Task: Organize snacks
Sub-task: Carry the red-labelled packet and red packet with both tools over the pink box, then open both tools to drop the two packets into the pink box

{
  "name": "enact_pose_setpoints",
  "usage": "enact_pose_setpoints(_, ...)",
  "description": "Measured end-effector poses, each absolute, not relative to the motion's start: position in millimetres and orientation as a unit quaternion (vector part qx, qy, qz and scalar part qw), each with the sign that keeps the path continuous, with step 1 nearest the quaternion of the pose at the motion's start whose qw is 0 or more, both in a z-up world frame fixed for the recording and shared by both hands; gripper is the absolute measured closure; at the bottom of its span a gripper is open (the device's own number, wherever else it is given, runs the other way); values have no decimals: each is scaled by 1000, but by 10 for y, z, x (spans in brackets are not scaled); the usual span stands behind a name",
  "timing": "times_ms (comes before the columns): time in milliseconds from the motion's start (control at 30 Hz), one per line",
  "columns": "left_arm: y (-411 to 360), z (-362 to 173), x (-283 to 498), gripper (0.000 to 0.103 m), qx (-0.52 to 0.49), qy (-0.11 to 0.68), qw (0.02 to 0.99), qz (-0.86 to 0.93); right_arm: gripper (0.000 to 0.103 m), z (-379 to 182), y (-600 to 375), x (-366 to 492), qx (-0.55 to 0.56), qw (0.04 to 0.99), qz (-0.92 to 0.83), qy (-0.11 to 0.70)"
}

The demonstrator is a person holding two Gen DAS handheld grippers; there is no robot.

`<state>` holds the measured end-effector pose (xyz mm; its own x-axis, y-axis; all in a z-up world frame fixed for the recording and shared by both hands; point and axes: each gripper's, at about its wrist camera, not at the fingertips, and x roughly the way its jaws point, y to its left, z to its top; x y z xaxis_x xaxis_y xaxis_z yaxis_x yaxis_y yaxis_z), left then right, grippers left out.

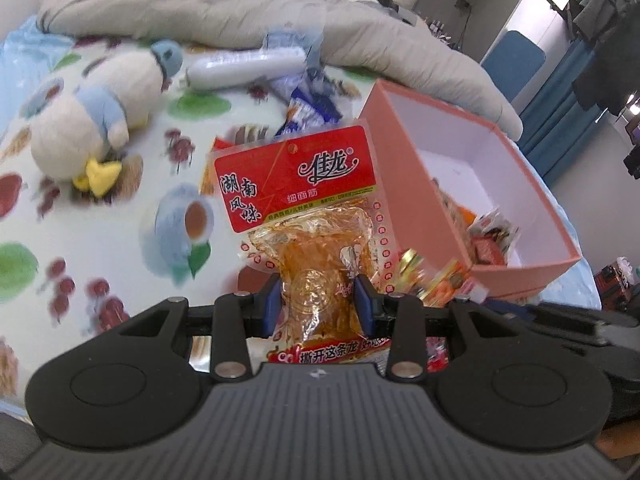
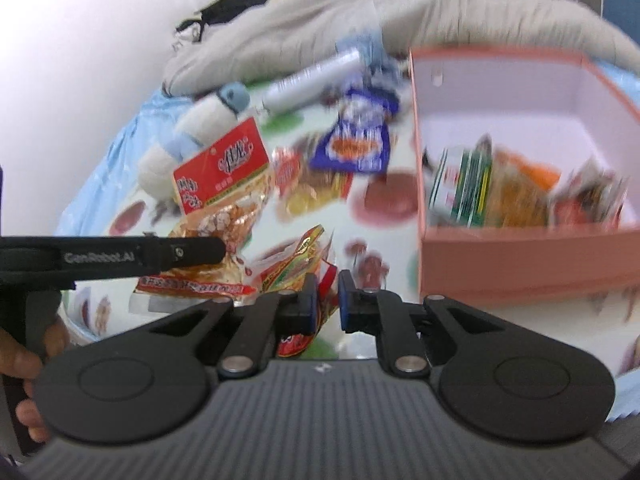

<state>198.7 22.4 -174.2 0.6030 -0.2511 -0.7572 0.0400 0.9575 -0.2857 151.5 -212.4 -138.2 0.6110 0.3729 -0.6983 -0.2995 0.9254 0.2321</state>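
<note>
On the fruit-printed bedsheet [image 1: 100, 240], snacks and other items as seen from both wrist cameras. Left gripper [image 1: 320, 304]: blue pads clamped on the lower half of a red-labelled spicy gluten-strip packet [image 1: 304, 184], clear window showing orange strips; packet lifted clear of the sheet, upright, label uppermost. Same packet appears in the right wrist view [image 2: 222, 168], tilted, with the left gripper's black finger crossing its lower part. Right gripper [image 2: 327, 300]: jaws nearly together, pinching the edge of a small red-and-gold snack sachet [image 2: 298, 260], which hangs to the left of the pads; blur makes the exact contact hard to read. Pink cardboard box [image 1: 404, 168], white inside, open, near the right edge of the bed; contents at its near end: several packets, among them a green-striped one [image 2: 468, 184] and orange ones, details blurred. Loose on the sheet between box and toy: a blue-and-white snack bag [image 2: 356, 140], a small red packet [image 2: 288, 168]. White cylindrical object [image 1: 248, 66] lying flat toward the far edge. Plush duck toy [image 1: 92, 120], white with pale-blue cap and yellow feet, lying on its side toward the left edge. Grey duvet [image 1: 240, 4] heaped along the far edge. Fingers of the person's hand [image 2: 24, 360] visible at lower left of the right wrist view, on a gripper handle.
</note>
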Motion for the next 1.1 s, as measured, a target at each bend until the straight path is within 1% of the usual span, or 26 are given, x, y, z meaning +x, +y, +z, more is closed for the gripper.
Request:
enact_pose_setpoints(300, -69, -1103, 2260, 60, -95, 429, 892, -104, 90, -683, -2514, 1638, 15, 937, 137, 322)
enact_pose_setpoints(500, -487, -743, 2430, 60, -79, 402, 902, -139, 90, -463, -2982, 1736, 18, 953, 89, 290)
enact_pose_setpoints(633, -950, -676, 2685, 60, -58, 398, 897, -181, 89, -528, -3258, 1895, 23, 955, 56, 291)
enact_pose_setpoints(833, -1479, -758, 3050, 60, -31, 406, 890, -206, 89, -756, -3526, 2090, -8, 955, 12, 296)
enact_pose_setpoints(933, -1740, -854, 3229, 59, -12, 428, 876, -220, 89, -869, -3624, 2157, -8, 951, 4, 308)
enact_pose_setpoints(1100, -2003, -1073, 3465, 59, -9, 471, 852, -226, 89, -1125, -3726, 2299, 6, 941, -2, 337)
